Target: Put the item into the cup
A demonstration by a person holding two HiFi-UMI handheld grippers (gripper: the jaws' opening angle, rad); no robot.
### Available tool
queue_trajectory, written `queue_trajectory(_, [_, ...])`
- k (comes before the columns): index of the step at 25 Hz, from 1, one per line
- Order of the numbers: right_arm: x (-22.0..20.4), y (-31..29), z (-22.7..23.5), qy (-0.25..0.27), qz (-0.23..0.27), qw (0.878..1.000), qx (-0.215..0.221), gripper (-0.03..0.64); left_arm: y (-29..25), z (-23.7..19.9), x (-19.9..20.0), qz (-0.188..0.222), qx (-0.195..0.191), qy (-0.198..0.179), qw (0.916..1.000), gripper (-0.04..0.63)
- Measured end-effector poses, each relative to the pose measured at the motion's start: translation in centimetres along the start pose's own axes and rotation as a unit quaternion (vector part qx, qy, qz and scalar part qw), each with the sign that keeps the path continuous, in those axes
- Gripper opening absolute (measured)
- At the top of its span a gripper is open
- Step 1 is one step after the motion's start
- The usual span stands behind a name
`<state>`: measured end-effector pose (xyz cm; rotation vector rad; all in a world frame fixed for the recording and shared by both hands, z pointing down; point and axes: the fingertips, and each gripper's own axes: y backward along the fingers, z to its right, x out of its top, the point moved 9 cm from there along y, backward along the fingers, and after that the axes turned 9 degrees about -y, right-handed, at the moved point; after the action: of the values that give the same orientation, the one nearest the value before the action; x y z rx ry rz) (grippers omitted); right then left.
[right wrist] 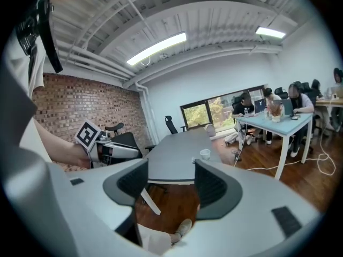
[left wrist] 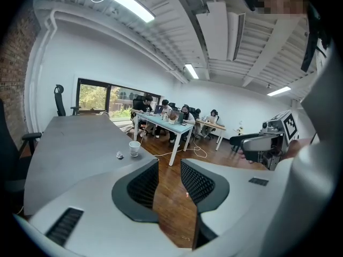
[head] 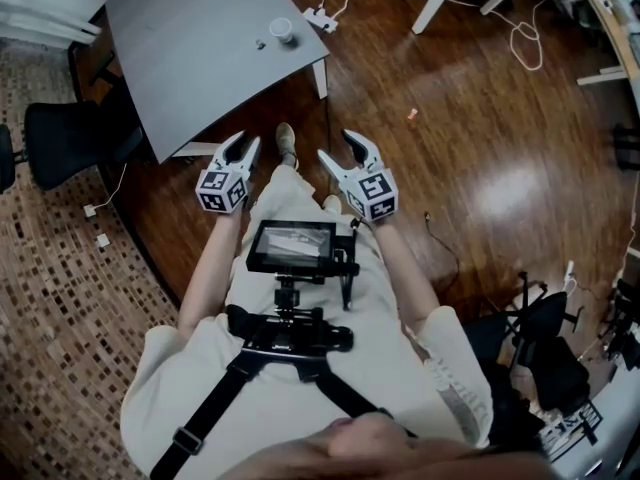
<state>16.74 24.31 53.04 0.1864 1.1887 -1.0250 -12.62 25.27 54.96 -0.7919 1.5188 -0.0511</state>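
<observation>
The head view looks steeply down on the left gripper (head: pixel 243 148) and right gripper (head: pixel 338 148), while each gripper view faces along its jaws toward the shared table (head: pixel 200 58) well ahead.

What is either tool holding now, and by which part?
Nothing. The left tool and right tool are both open and empty; the item lies by the cup.

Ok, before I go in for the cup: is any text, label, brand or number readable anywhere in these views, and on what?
No text can be read in any view.
Cubes on the left gripper and right gripper: black-and-white square patterns only, no letters or numbers.
The chest-mounted screen: too blurred to read.
The cup: too small to tell whether it bears any print.
</observation>
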Motion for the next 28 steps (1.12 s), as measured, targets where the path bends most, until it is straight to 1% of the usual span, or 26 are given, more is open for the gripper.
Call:
queue_trajectory(4, [1.4, -3.6, 1.4, -0.004, -0.006, 1.0, -0.007, 0.288, -2.8, -3.8, 1.1, -0.005, -0.009, 0.003, 0.9999, 0.13])
queue_trajectory(7, [3.6, -6.7, 2.9, -0.005, -0.006, 1.0, -0.019, 0.288, -5.8, -7.0, 2.2, -0.016, -0.021, 0.0, 0.9997, 0.13])
queue_trajectory(12, [7.3, -12.7, 5.4, -0.01, -0.012, 0.999, -0.033, 0.288, -11.1, -12.6, 4.9, -0.035, -0.031, -0.024, 0.9986, 0.13])
queue_trajectory(17, [10.2, -19.5, 7.7, -0.018, -0.022, 0.999, -0.041, 0.288, -16.4, -18.1, 6.6, -0.054, -0.058, -0.051, 0.9955, 0.136])
queue_trajectory(20, [11.7, -22.2, 8.9, -0.012, -0.032, 0.999, -0.042, 0.288, -18.7, -19.9, 7.0, -0.07, -0.074, -0.063, 0.9929, 0.137])
queue_trajectory(23, [12.9, -24.5, 10.0, -0.006, -0.038, 0.998, -0.045, 0.288, -20.4, -21.2, 7.4, -0.081, -0.089, -0.063, 0.9907, 0.14])
queue_trajectory(28, [14.1, -28.9, 11.4, -0.003, -0.048, 0.997, -0.062, 0.288, -24.1, -24.1, 6.0, -0.116, -0.121, -0.064, 0.9837, 0.141])
